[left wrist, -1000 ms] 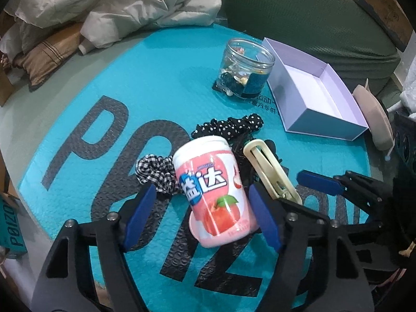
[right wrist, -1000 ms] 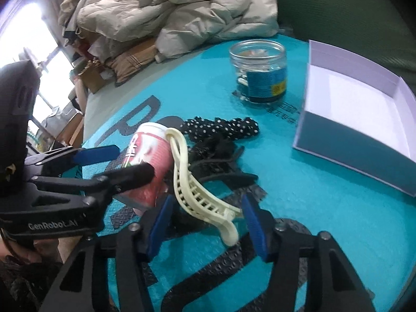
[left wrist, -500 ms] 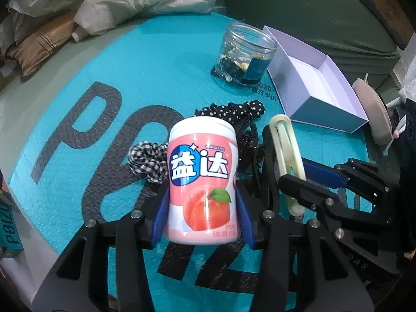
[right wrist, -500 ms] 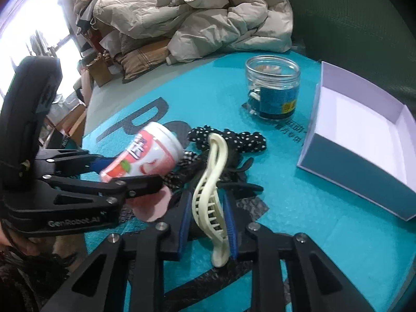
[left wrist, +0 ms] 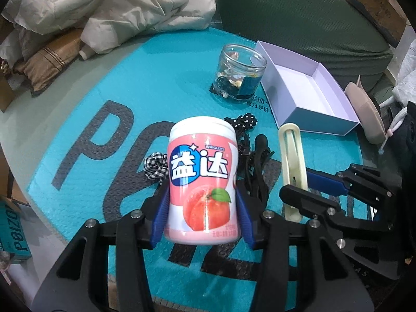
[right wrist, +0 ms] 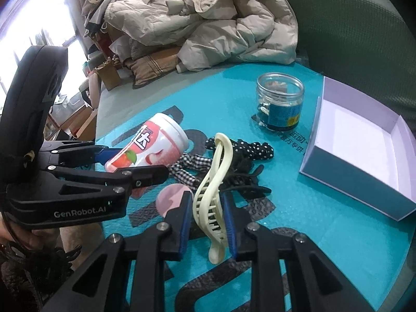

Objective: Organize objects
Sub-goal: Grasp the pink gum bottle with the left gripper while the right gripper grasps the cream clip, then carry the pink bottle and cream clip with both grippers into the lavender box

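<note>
Lifted since a second ago, the pink gum bottle [left wrist: 202,184] is pinched in the left gripper [left wrist: 201,215] jaws, the cream hair claw [right wrist: 214,182] in the right gripper [right wrist: 208,223] jaws, above a teal surface [left wrist: 135,88] holding an open box [right wrist: 364,153], near a quilted coat [right wrist: 208,23].

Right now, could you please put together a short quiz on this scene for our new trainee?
1. True or false: the left claw is shut on the pink gum bottle.
2. What does the right claw hold? A) the glass jar B) the cream hair clip C) the dotted scrunchie
3. Fill in: the open box holds ____.

Key:
1. True; both pads press the bottle's sides.
2. B; the cream hair clip sits between its pads, while the glass jar and the dotted scrunchie rest on the teal mat.
3. Nothing; its inside shows bare.
</note>
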`<state>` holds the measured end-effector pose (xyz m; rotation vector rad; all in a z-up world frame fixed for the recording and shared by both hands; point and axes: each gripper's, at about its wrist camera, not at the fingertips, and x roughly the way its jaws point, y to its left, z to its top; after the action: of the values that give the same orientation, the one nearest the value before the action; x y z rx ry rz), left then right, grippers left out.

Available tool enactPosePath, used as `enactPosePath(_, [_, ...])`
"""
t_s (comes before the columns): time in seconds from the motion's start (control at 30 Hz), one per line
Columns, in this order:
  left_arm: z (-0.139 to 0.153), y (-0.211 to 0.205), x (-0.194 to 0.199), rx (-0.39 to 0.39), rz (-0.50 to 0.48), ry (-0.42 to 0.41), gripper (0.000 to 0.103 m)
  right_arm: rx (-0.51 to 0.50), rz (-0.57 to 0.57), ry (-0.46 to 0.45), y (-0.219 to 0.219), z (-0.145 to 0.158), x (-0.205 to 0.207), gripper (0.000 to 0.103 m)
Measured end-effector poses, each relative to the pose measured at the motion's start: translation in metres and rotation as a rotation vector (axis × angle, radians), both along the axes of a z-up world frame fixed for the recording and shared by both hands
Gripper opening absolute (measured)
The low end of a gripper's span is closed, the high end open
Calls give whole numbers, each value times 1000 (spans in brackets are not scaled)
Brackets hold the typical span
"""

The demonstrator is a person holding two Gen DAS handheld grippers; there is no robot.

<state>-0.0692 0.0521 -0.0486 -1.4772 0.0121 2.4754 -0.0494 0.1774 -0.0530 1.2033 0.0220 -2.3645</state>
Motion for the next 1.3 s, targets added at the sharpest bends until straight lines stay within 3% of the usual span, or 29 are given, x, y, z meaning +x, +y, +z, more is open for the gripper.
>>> enactPosePath(0.6, [47, 18, 40, -9, -37, 85, 45, 24, 0, 112, 7, 56, 56, 23])
enactPosePath(1.0, [58, 50, 55, -17, -103, 108, 45, 34, -69, 131, 38, 66, 76, 23])
enactPosePath(1.3, [53, 76, 38, -24, -160, 91, 45, 38, -130, 130, 58, 66, 68, 23])
